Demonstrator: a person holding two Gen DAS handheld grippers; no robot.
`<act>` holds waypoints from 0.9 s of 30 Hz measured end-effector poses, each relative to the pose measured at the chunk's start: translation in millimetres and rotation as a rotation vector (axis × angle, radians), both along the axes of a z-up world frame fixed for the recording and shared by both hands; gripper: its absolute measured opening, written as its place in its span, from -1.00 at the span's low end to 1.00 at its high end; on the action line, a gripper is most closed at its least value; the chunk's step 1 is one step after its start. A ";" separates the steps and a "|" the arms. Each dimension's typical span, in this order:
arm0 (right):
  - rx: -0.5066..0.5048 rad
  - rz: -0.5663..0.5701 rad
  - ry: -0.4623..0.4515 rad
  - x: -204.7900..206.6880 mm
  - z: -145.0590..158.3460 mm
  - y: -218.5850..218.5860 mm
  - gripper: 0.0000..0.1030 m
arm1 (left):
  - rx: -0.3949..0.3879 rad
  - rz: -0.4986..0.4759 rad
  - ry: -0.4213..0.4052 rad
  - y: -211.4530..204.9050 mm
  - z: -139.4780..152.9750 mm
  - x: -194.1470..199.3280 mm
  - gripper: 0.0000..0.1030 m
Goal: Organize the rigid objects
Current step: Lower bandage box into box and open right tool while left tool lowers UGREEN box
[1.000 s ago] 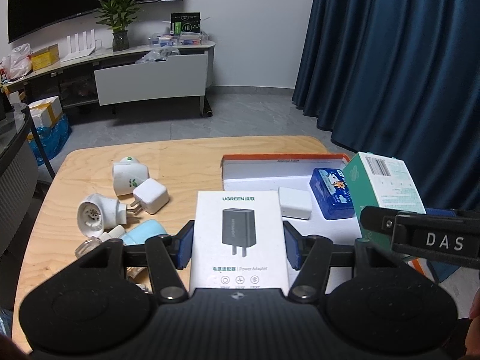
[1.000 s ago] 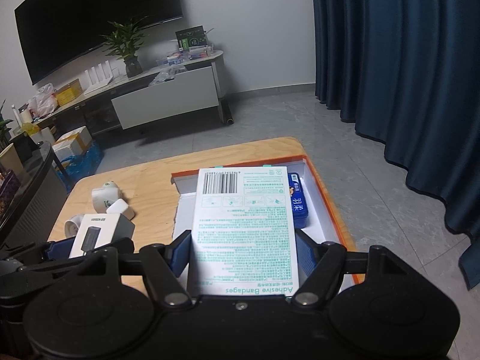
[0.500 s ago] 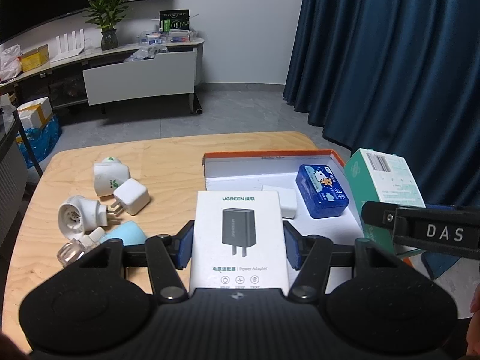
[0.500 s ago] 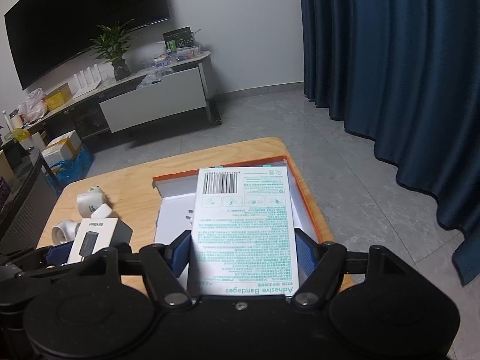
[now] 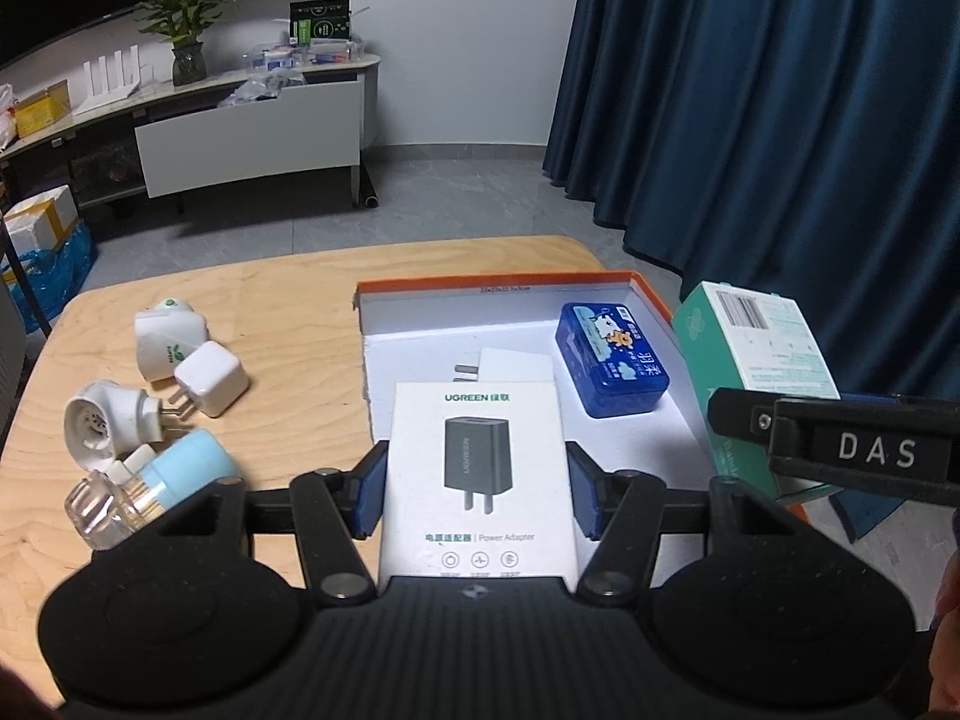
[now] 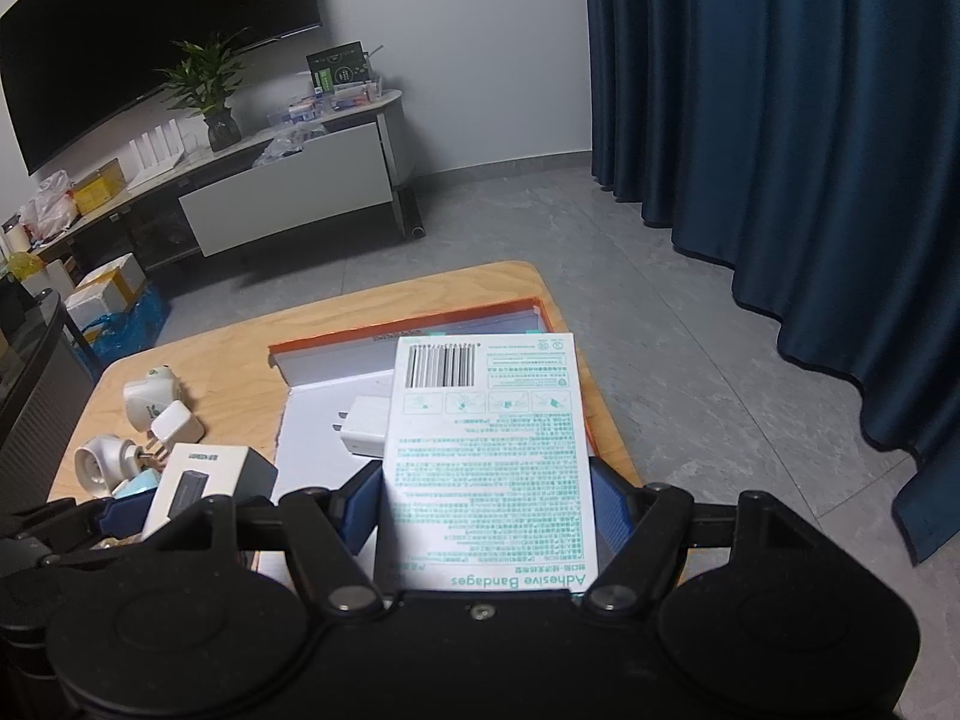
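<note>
My left gripper (image 5: 477, 492) is shut on a white power adapter box (image 5: 477, 468), held over the near edge of the orange-rimmed white tray (image 5: 498, 287). Inside the tray lie a blue tin (image 5: 612, 366) and a white charger (image 5: 510, 366). My right gripper (image 6: 486, 510) is shut on a white and green adhesive bandages box (image 6: 489, 456), held above the tray's right side (image 6: 408, 336). In the left wrist view that bandages box (image 5: 756, 354) and the right gripper's black arm appear at the right.
On the wooden table (image 5: 288, 300) left of the tray lie a white plug with a green logo (image 5: 165, 342), a white cube charger (image 5: 210, 378), a round white plug (image 5: 102, 426) and a light blue bottle (image 5: 174, 474). Dark blue curtains (image 5: 780, 120) hang at the right.
Both grippers, still holding their boxes, have drifted slightly forward and to the right over the tray; the loose items on the table have slid left in both views.
</note>
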State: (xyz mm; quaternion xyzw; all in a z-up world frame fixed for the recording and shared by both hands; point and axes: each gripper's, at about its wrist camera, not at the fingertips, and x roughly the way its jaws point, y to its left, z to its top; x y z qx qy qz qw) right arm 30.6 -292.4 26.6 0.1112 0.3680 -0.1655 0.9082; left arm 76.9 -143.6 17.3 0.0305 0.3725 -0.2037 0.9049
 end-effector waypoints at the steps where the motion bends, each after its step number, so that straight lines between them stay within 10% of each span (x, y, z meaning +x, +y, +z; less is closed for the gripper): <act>1: 0.000 -0.001 0.003 0.8 -0.8 -0.6 0.64 | 0.000 -0.002 0.001 -0.9 -0.3 0.1 0.16; 27: -0.026 0.030 0.034 18.3 -14.1 -15.8 0.64 | 0.012 -0.003 0.034 -14.1 -10.5 7.7 0.16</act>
